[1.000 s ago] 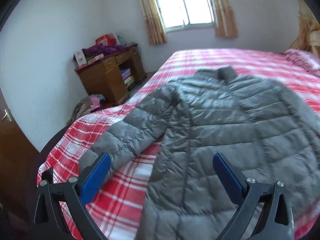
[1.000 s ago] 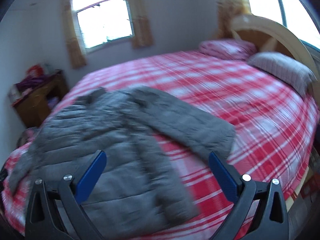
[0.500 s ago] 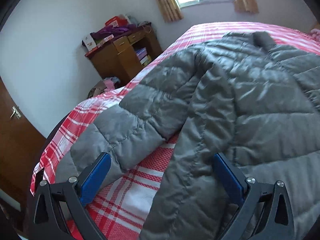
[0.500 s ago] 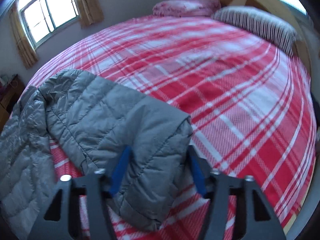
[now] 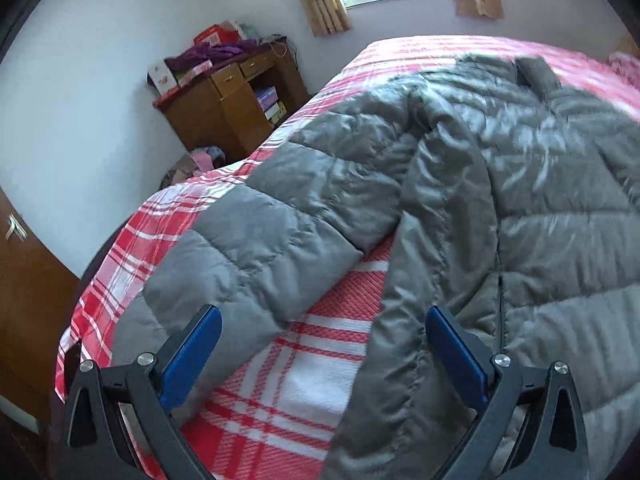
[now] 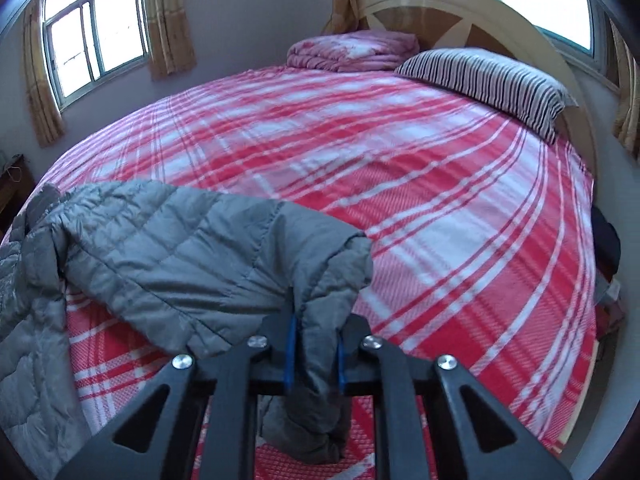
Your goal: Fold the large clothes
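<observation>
A grey quilted puffer jacket (image 5: 540,200) lies spread on a bed with a red and white plaid cover (image 5: 304,384). In the left wrist view its left sleeve (image 5: 260,252) runs down toward me. My left gripper (image 5: 322,320) stands open low over the bed, with the sleeve's cuff by its left finger and the jacket's side edge by its right finger. In the right wrist view the other sleeve (image 6: 180,256) crosses the plaid cover (image 6: 440,200). My right gripper (image 6: 315,346) is closing, and its blue pads pinch the bunched cuff between them.
A wooden desk (image 5: 236,108) piled with boxes and clothes stands by the wall left of the bed, with a heap of clothes (image 5: 196,164) on the floor and a brown door (image 5: 24,280) nearer. A striped pillow (image 6: 488,84), a folded pink quilt (image 6: 352,52) and a headboard (image 6: 460,12) are at the bed's far end.
Both grippers have come down and closer to the jacket. The right gripper went from wide open to closed on the right sleeve's cuff. The left gripper stayed open.
</observation>
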Demonstrator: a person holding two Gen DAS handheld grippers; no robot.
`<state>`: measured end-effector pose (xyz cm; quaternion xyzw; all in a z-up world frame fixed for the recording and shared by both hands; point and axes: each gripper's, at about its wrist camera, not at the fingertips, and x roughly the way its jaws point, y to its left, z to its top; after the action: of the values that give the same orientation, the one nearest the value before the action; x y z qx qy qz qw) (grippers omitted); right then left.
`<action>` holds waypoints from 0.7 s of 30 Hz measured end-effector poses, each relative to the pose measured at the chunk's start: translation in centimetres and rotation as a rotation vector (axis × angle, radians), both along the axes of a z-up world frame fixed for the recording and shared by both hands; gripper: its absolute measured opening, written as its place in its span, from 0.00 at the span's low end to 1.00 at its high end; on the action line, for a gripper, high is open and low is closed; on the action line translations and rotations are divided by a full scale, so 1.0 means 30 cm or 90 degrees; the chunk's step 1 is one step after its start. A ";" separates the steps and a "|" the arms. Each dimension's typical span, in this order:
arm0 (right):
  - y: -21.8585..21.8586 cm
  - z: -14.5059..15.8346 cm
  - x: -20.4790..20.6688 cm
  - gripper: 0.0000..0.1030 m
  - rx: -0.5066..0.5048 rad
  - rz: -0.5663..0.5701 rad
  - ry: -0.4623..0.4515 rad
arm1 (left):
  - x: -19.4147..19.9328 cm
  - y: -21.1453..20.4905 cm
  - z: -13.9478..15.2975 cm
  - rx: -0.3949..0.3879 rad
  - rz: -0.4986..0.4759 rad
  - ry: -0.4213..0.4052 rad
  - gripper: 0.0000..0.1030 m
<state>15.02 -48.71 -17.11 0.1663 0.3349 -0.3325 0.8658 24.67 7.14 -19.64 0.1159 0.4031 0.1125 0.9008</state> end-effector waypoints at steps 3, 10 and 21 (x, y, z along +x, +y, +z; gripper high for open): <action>0.040 0.102 0.025 0.16 -0.044 0.009 -0.028 | -0.005 0.024 0.089 -0.022 0.008 -0.016 0.99; 0.382 0.423 0.231 0.16 -0.199 0.149 -0.106 | -0.022 0.005 0.287 -0.038 0.002 -0.087 0.99; 1.079 0.302 0.626 0.16 -0.271 0.429 -0.111 | 0.085 0.024 0.284 -0.047 0.020 -0.088 0.99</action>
<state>33.81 -16.35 -8.05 -0.1082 0.2200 -0.0769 0.9664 27.21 7.86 -11.11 0.0684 0.3457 0.1194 0.9282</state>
